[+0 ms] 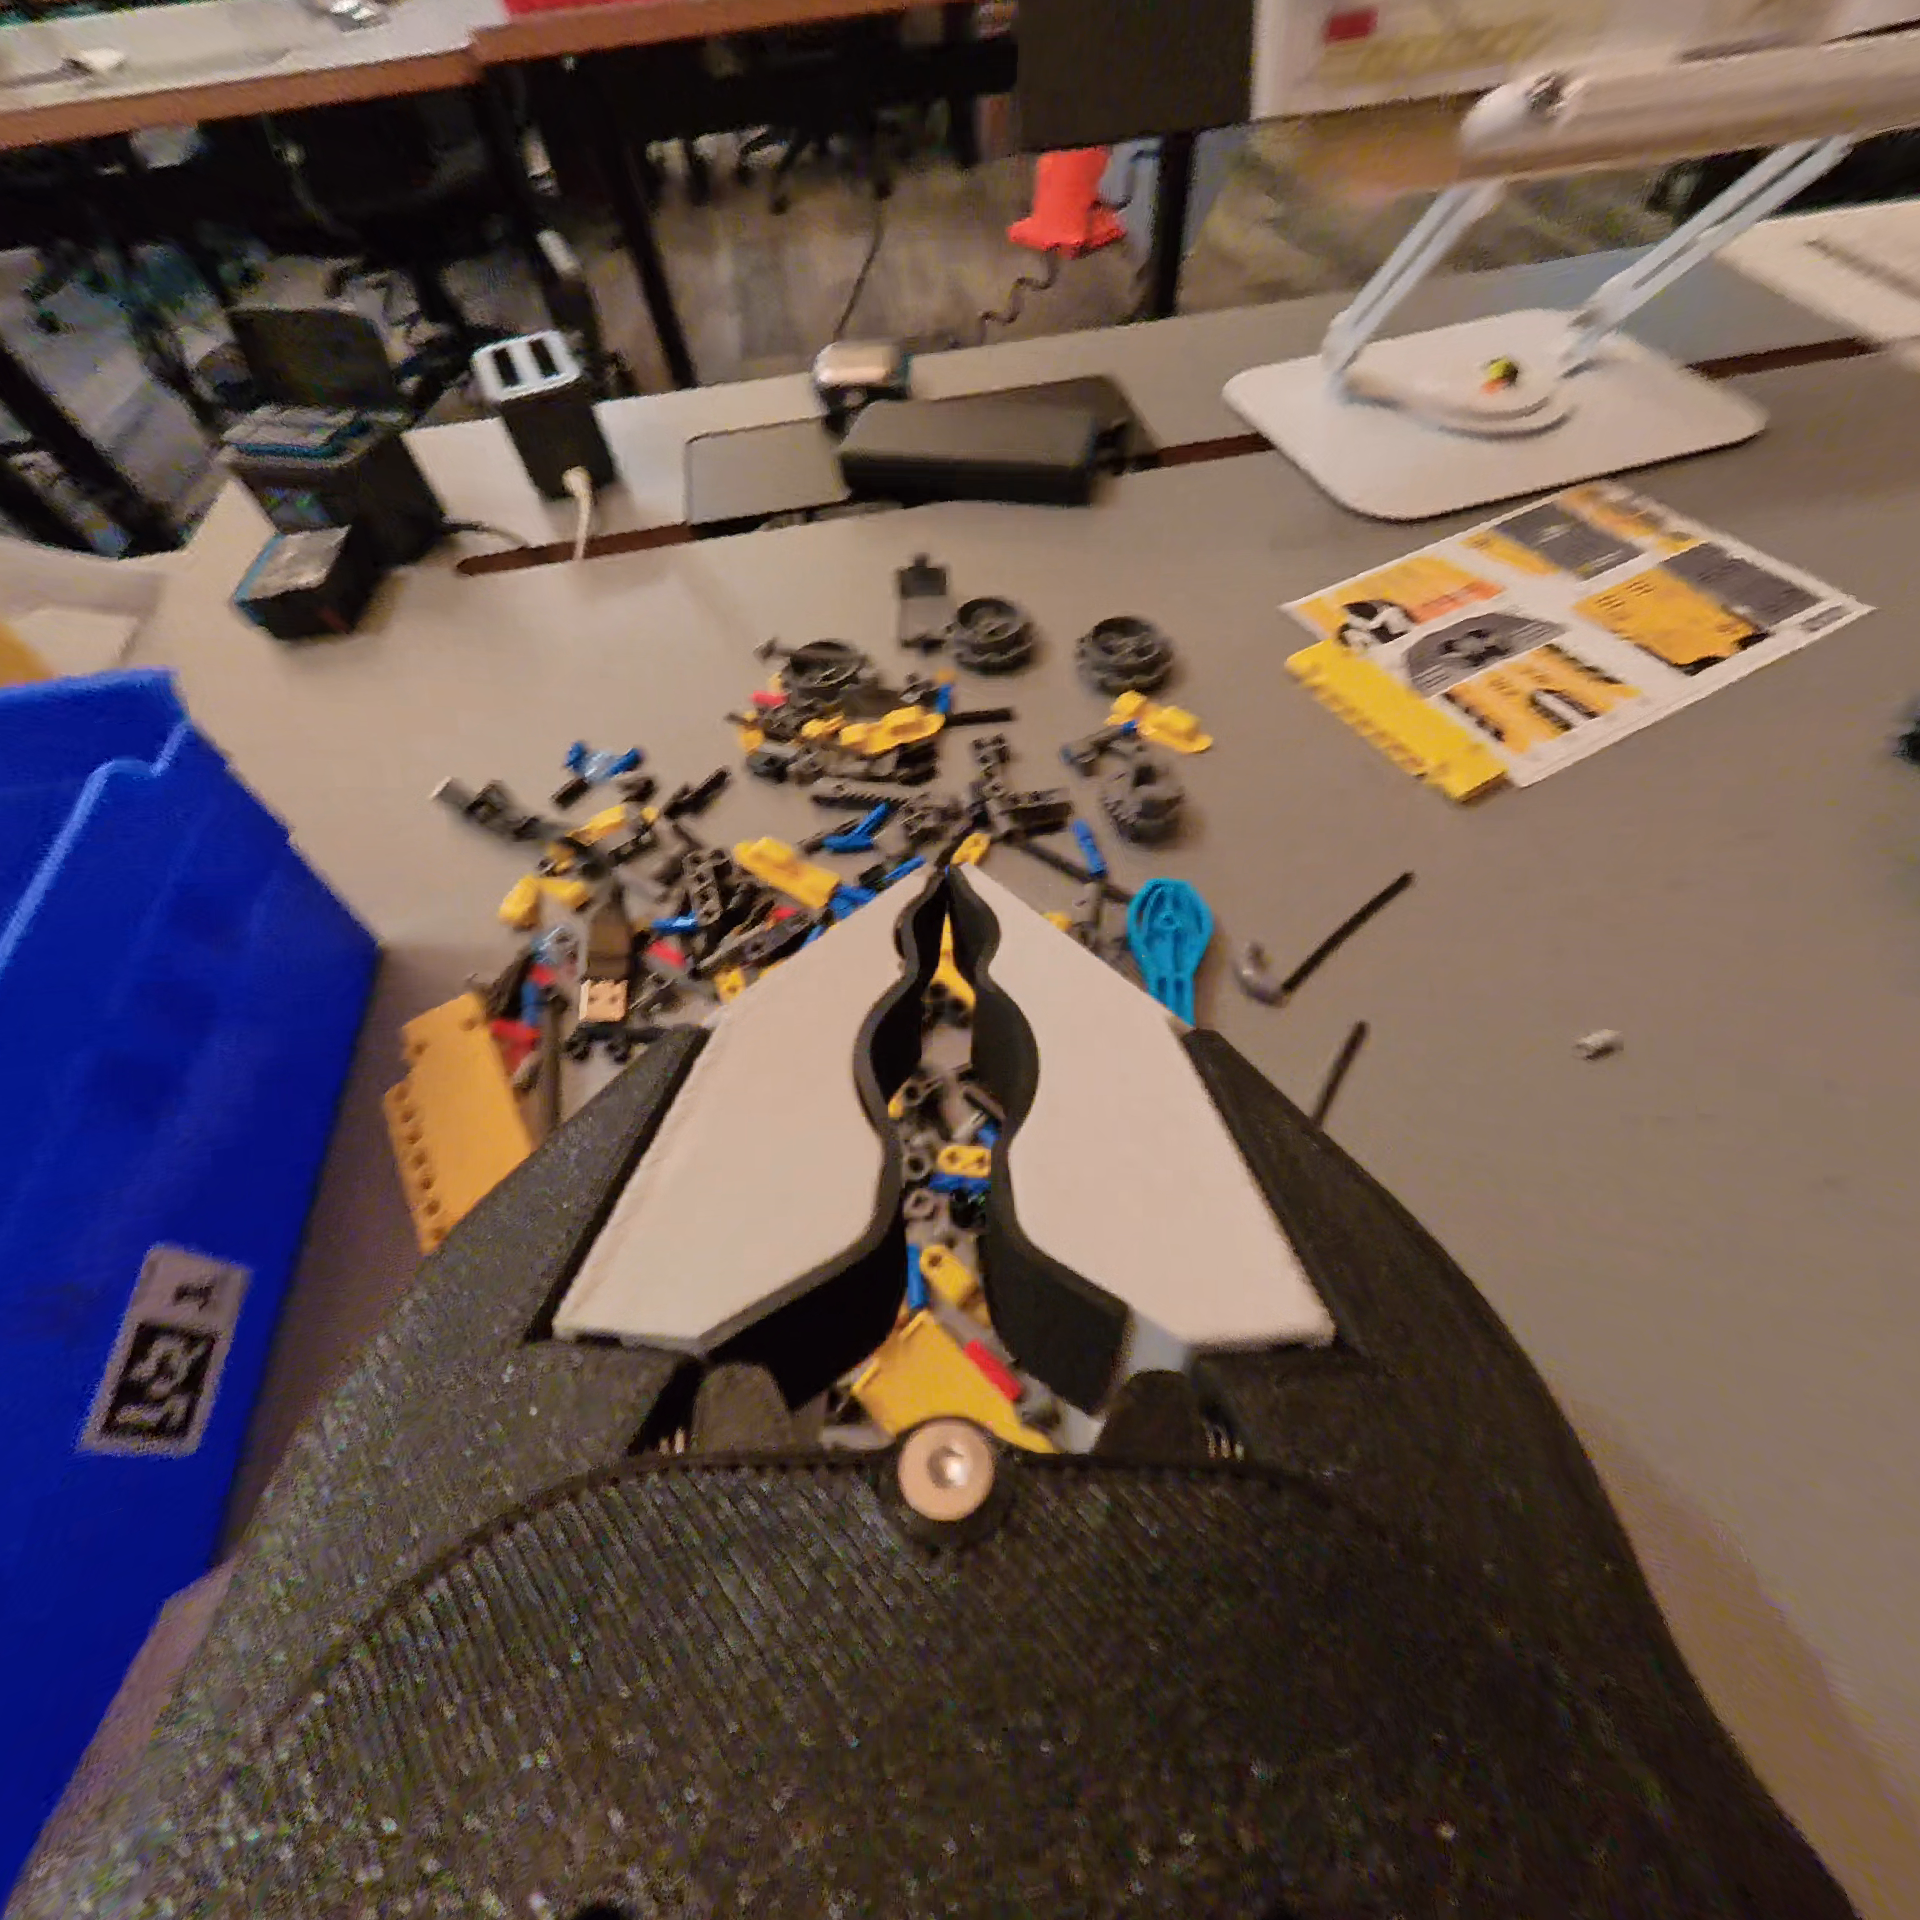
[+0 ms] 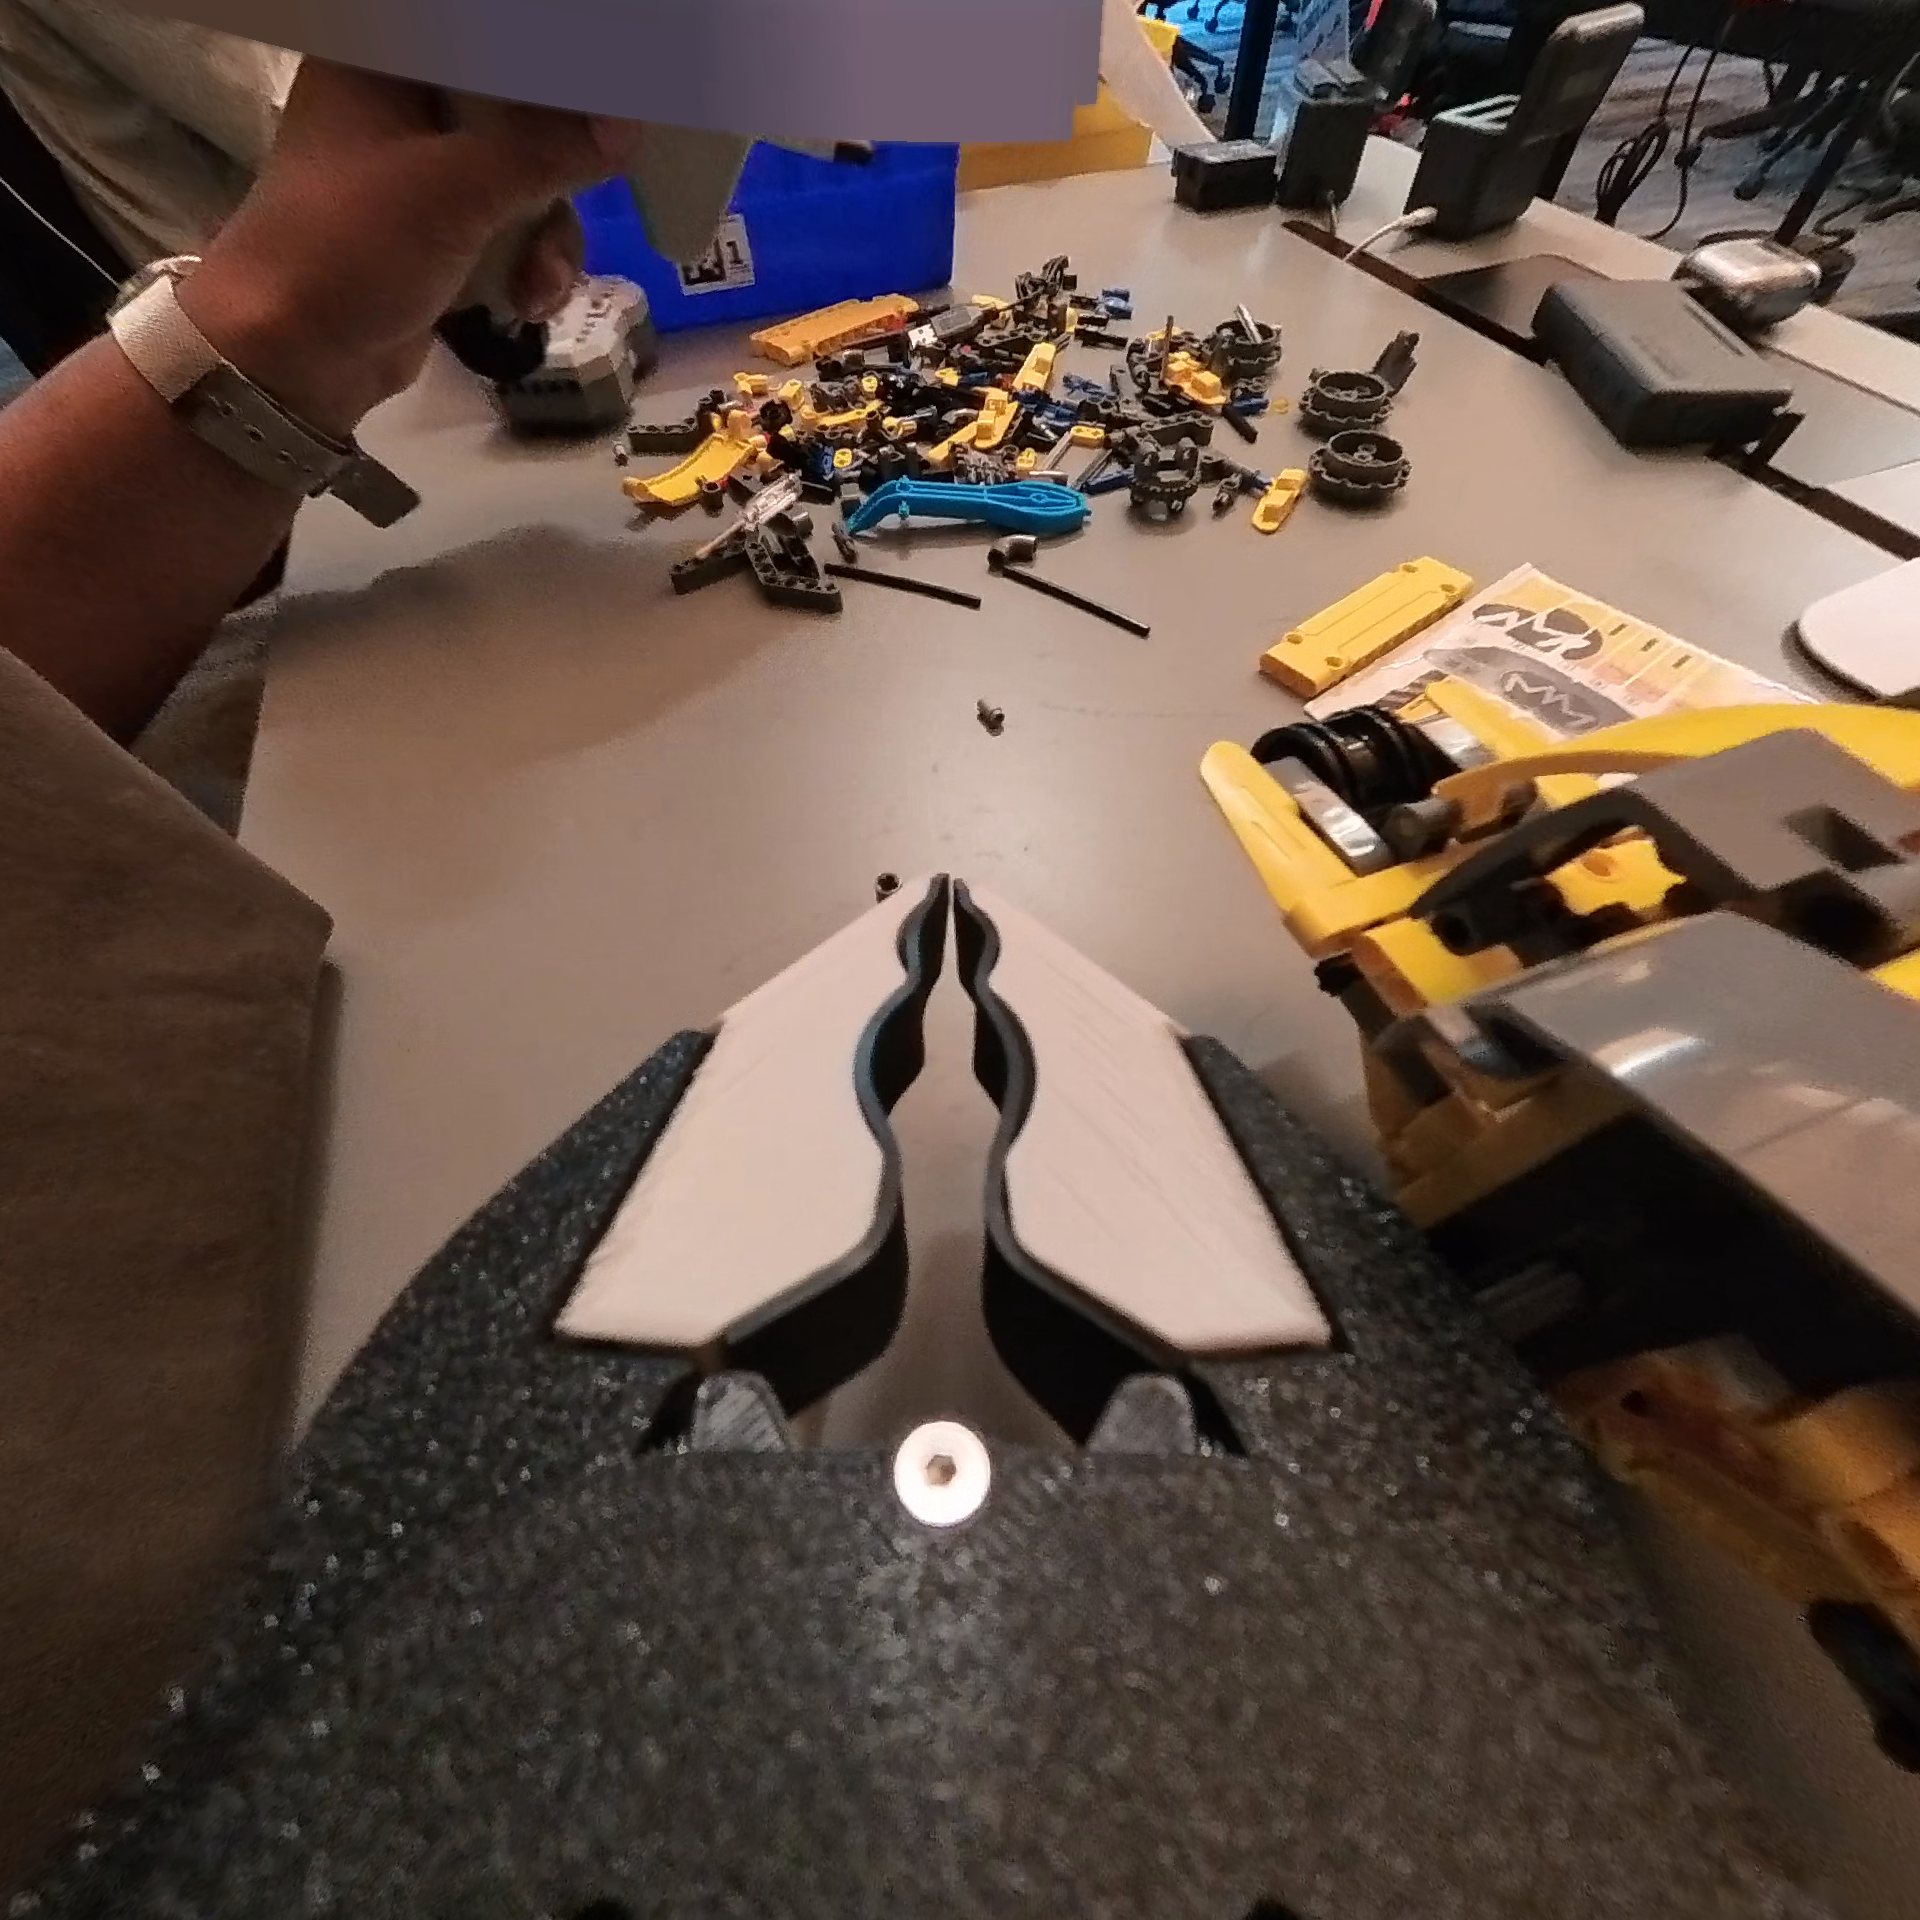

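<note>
My left gripper [image 1: 948, 878] is shut, with its tips together over the near side of a pile of small black, yellow and blue building parts [image 1: 831, 810]. I cannot see any part pinched between its tips. A teal tool [image 1: 1169, 945] lies just right of them. My right gripper [image 2: 951, 883] is shut and empty over bare grey table [image 2: 623, 831]. A tiny black pin [image 2: 888, 885] lies beside its left tip. A partly built yellow and grey model [image 2: 1558, 987] stands close on its right. The same pile [image 2: 987, 416] lies farther ahead of it.
A blue bin [image 1: 156, 1039] stands left of the pile. A sticker sheet [image 1: 1579, 623], a yellow panel [image 2: 1366, 623], two black axles [image 1: 1340, 930] and a white lamp base [image 1: 1496, 416] sit to the right. A person's hand and wrist strap [image 2: 239, 395] show in the right wrist view. Black boxes [image 1: 977, 447] line the far edge. Across from one pair of fingers to the other is roughly 30 centimeters. It is some 20 centimeters from my right tips to the yellow panel [image 2: 1366, 623]. Look for it in the left wrist view [image 1: 1412, 715] too.
</note>
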### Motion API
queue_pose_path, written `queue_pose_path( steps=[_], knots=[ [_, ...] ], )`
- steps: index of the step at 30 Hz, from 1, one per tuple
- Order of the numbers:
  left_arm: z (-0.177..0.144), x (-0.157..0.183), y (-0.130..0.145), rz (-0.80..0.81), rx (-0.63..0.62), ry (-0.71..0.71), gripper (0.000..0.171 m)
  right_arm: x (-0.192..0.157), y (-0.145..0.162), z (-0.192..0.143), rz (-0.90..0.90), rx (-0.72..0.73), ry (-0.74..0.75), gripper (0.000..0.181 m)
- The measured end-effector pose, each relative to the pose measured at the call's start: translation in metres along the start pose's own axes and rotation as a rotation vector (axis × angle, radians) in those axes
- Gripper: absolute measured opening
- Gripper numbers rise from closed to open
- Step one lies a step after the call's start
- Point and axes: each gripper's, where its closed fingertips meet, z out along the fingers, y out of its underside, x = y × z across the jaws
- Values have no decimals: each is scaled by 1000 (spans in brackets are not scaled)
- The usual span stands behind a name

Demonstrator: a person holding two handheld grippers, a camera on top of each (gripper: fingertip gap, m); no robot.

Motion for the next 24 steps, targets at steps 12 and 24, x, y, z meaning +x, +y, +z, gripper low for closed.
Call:
queue_pose_path(
  steps=[12, 24],
  knots=[
    [-21, -29, 52, -78, -210, -33, 1, -1, 1, 1, 13, -6, -19, 8],
    [-39, -13, 85, -159, -298, 63, 3, -3, 4, 4, -12, -32, -13, 12]
  ],
)
